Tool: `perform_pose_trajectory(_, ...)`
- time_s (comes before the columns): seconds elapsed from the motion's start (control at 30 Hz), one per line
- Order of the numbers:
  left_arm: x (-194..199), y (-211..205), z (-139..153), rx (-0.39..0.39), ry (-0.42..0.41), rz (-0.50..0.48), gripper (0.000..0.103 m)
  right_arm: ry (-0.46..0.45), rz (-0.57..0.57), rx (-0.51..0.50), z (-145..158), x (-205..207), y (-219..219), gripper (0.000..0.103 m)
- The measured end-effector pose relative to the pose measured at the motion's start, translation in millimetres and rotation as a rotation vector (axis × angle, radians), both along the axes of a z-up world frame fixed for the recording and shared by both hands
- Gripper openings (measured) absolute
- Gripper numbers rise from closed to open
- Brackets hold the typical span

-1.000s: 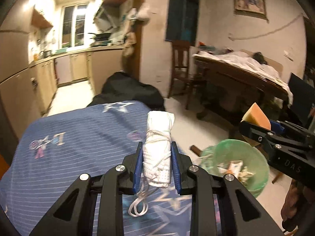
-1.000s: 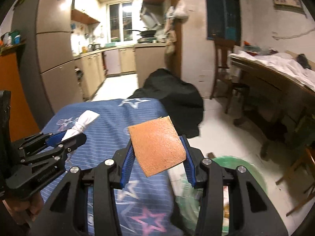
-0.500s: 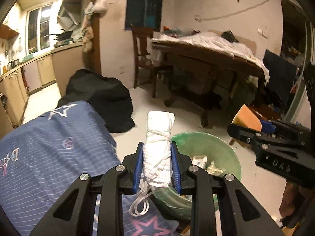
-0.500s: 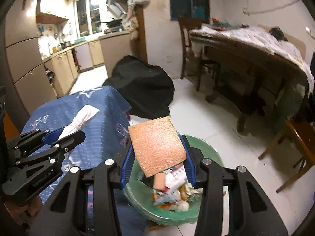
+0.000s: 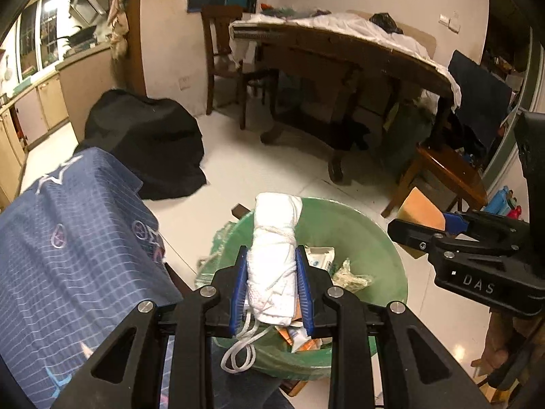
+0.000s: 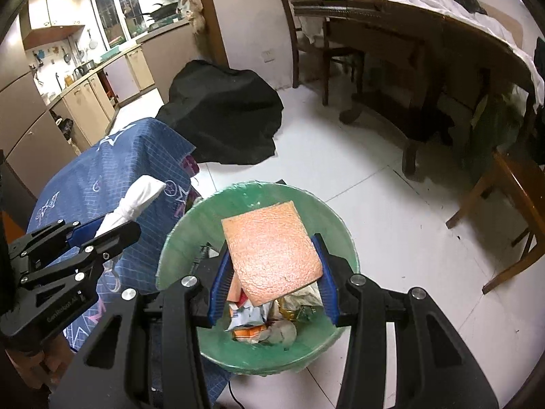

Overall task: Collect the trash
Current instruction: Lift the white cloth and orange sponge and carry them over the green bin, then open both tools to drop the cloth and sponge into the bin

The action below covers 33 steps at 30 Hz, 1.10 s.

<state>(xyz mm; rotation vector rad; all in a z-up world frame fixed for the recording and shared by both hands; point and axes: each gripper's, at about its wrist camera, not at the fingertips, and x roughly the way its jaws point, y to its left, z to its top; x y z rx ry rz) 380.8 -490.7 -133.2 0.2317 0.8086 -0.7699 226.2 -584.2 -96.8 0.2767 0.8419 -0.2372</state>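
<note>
Long dark wooden table [image 6: 419,30] under a white cloth, well ahead of both tongs and to their right. Wooden chair [image 5: 228,51] at its far end.

Low surface draped in a blue cloth with a white grid and star prints [image 5: 75,248], just left of the left gripper; in the right wrist view it lies behind that gripper.

Black crumpled cover or bag [image 6: 221,116] on the white floor, ahead and left of both tongs; the view does not tell which.

Round bin lined with a green plastic bag [image 6: 337,231], directly below and ahead of both tongs. Wrappers and paper scraps lie in its bottom.

Left gripper [image 5: 271,283]: clenched on a rolled white cloth bundle tied with white string [image 5: 274,255]. Blue pads press both sides of it. Bundle stands upright over the bin's near left rim; a loop of string hangs below the pads.

Right gripper [image 6: 272,272]: clamped on a flat orange-pink sponge sheet with a pebbled face [image 6: 272,252], held by its side edges. Sheet tilts up and away, over the bin's open mouth.

In each wrist view the other gripper shows at the frame edge, near and alongside.
</note>
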Motion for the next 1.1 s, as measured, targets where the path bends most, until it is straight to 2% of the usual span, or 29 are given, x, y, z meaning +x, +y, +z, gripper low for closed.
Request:
perform_pose_trajectory(0.2,7,-19,-16,0.037,0.037,-0.013,0.028,0.024,0.004,0.006,-6,2,-8,0.043)
perform_pose_trajectory(0.43,11,-31,-27,0.066,0.043,-0.016,0.028,0.049,-0.001,0.018,-13,4,-17,0.043)
perform_pose_trajectory(0.9,20,-45,-44,0.14,0.076,-0.025,0.028,0.13,0.009,0.043,-30,17,-28,0.043)
perform_pose_trajectory(1.1,25,-46,-50,0.144,0.076,-0.022,0.028,0.137,0.015,0.043,-33,18,-28,0.044)
